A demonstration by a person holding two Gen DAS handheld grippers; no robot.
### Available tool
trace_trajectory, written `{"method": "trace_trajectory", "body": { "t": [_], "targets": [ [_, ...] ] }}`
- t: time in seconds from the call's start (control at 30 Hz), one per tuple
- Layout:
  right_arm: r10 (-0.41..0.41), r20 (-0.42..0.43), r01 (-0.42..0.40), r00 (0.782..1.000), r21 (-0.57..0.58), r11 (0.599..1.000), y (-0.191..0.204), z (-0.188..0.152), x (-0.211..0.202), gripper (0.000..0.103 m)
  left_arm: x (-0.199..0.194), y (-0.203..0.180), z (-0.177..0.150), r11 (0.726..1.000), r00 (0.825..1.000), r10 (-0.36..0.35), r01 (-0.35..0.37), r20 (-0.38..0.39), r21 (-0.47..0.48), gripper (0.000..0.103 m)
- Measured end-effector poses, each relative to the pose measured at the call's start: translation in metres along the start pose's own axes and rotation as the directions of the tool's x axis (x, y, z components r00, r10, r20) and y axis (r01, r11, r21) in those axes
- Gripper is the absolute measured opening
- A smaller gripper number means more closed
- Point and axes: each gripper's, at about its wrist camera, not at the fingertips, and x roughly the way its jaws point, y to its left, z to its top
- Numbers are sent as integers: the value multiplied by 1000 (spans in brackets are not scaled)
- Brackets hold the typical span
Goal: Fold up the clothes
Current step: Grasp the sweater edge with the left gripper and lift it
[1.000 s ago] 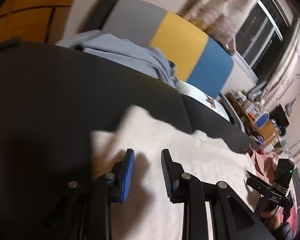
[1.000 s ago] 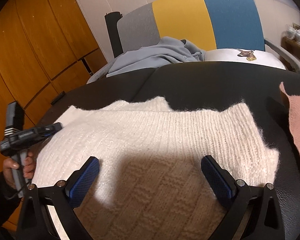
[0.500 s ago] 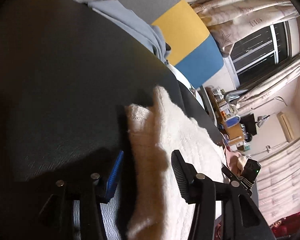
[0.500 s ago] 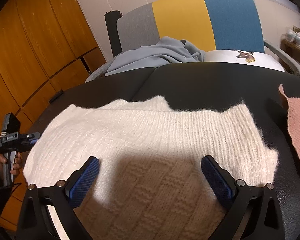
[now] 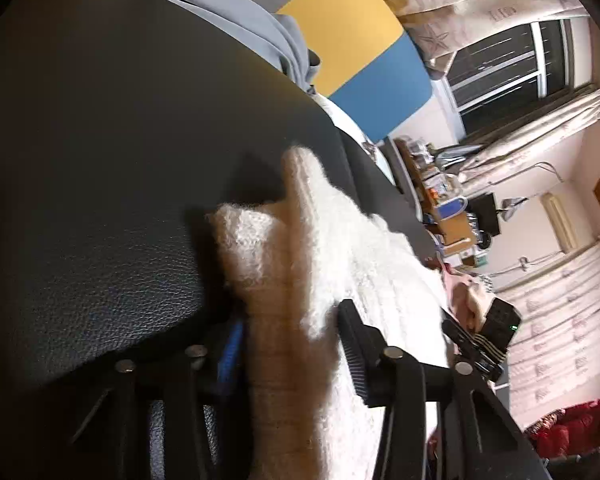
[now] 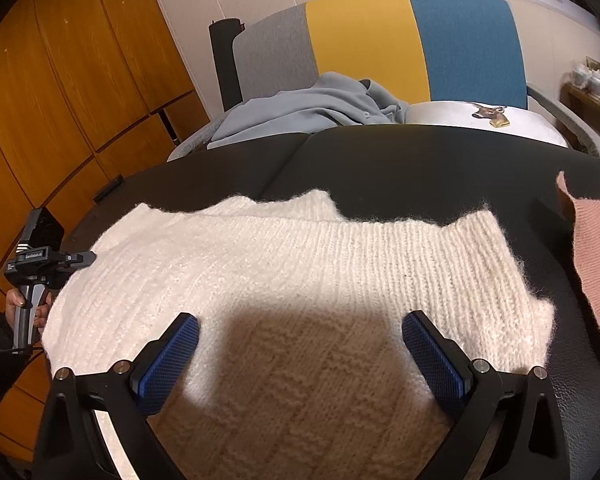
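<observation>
while the white knit sweater [image 6: 300, 280] lay spread flat across the black leather tabletop [image 6: 420, 160], the right claw [image 6: 300, 354] hovered over its near part with its blue-padded jaws spread wide and nothing between them. the left claw [image 5: 290, 346] sat at the sweater's left edge, jaws partly open around a raised fold of the knit; whether the pads actually pressed the fabric could not be told. in the right wrist view the left claw [image 6: 82, 257] showed at the far left of the sweater, gripped by a hand [image 6: 28, 306]. a pink garment [image 6: 596, 280] lay on the tabletop just right of the sweater. beyond the tabletop's far edge a grey-blue garment [image 6: 320, 108] was heaped on a chair [image 6: 380, 40] with a grey, yellow and blue back, beside a white cushion [image 6: 480, 120].
</observation>
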Motion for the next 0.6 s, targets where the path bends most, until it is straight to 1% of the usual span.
{"method": "trace_trajectory", "body": {
  "t": [0.1, 0.2, 0.3, 0.37, 0.43, 0.47, 0.53, 0.6],
  "targets": [
    [7, 4, -7, 1000, 8, 1000, 0, 0, -1, 103, -1, -8, -1, 999, 999, 38, -38, 17, -3, 22],
    [16, 8, -16, 1000, 16, 1000, 0, 0, -2, 103, -11, -15, 3, 996, 995, 88, -89, 49, 7, 18],
    [24, 2, -24, 1000, 19, 1000, 3, -1, -2, 103, -23, -12, 11, 992, 989, 124, -124, 75, -2, 14],
    [55, -13, -55, 998, 13, 998, 8, -1, -3, 103, -30, -7, 16, 989, 986, 151, -151, 75, -8, 13],
    [109, -50, -109, 993, 8, 994, 13, 1, -4, 103, -37, -8, 20, 981, 979, 190, -191, 79, 5, 13],
    [138, -84, -138, 987, -4, 990, 17, 4, -6, 103, -43, -8, 22, 979, 976, 201, -202, 83, 4, 13],
    [182, -152, -192, 971, -54, 980, 26, 8, -14, 103, -52, -8, 26, 980, 976, 198, -198, 91, -3, 13],
    [204, -211, -236, 956, -139, 962, 36, 11, -28, 103, -57, -14, 28, 983, 979, 184, -185, 91, 3, 13]
  ]
}}
